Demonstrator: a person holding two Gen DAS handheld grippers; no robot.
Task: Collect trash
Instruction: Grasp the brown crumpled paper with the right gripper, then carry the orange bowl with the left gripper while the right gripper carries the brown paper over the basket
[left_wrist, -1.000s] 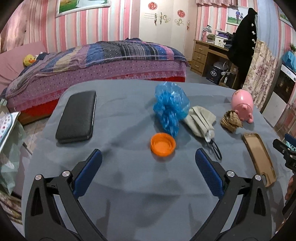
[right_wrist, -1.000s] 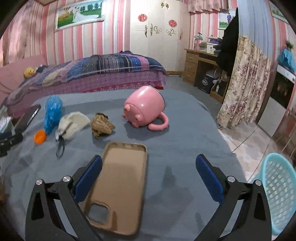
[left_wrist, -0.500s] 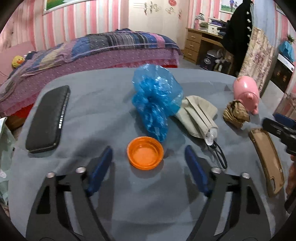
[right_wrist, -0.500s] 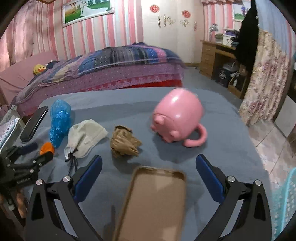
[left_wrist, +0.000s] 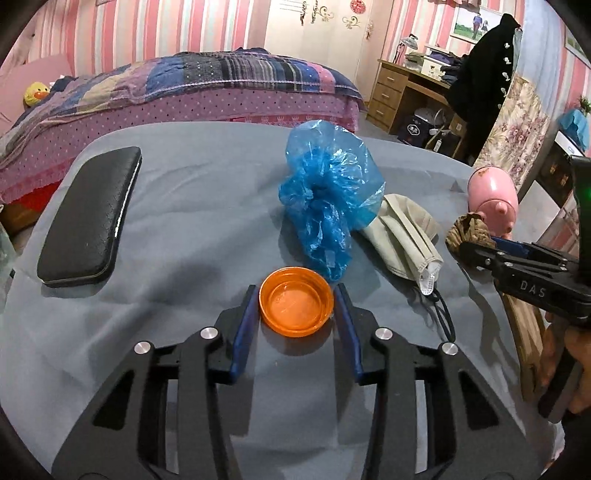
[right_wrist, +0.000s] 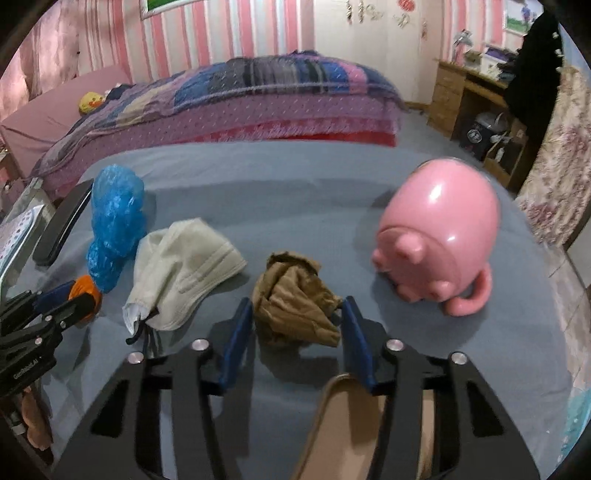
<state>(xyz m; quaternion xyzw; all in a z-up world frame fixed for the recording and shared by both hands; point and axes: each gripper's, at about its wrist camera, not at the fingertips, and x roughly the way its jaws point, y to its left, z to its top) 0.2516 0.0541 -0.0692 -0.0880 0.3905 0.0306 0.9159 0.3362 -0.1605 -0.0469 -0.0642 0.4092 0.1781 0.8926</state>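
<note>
An orange bottle cap (left_wrist: 295, 307) lies on the grey table between the blue pads of my left gripper (left_wrist: 295, 299), whose jaws have closed onto its sides. A crumpled brown paper wad (right_wrist: 295, 311) sits between the pads of my right gripper (right_wrist: 297, 314), whose jaws touch or nearly touch it. A crumpled blue plastic bag (left_wrist: 328, 199) and a used beige face mask (left_wrist: 404, 236) lie just beyond the cap. They also show in the right wrist view, the bag (right_wrist: 116, 221) and mask (right_wrist: 181, 269) at left.
A black phone case (left_wrist: 90, 218) lies at the table's left. A pink pig mug (right_wrist: 439, 236) lies on its side at right. A tan phone case (right_wrist: 354, 432) lies under my right gripper. A bed stands behind the table; a desk at far right.
Both grippers moved forward and narrowed. The left one closed around the orange cap. The right one passed over the tan case and closed in around the brown paper wad.
</note>
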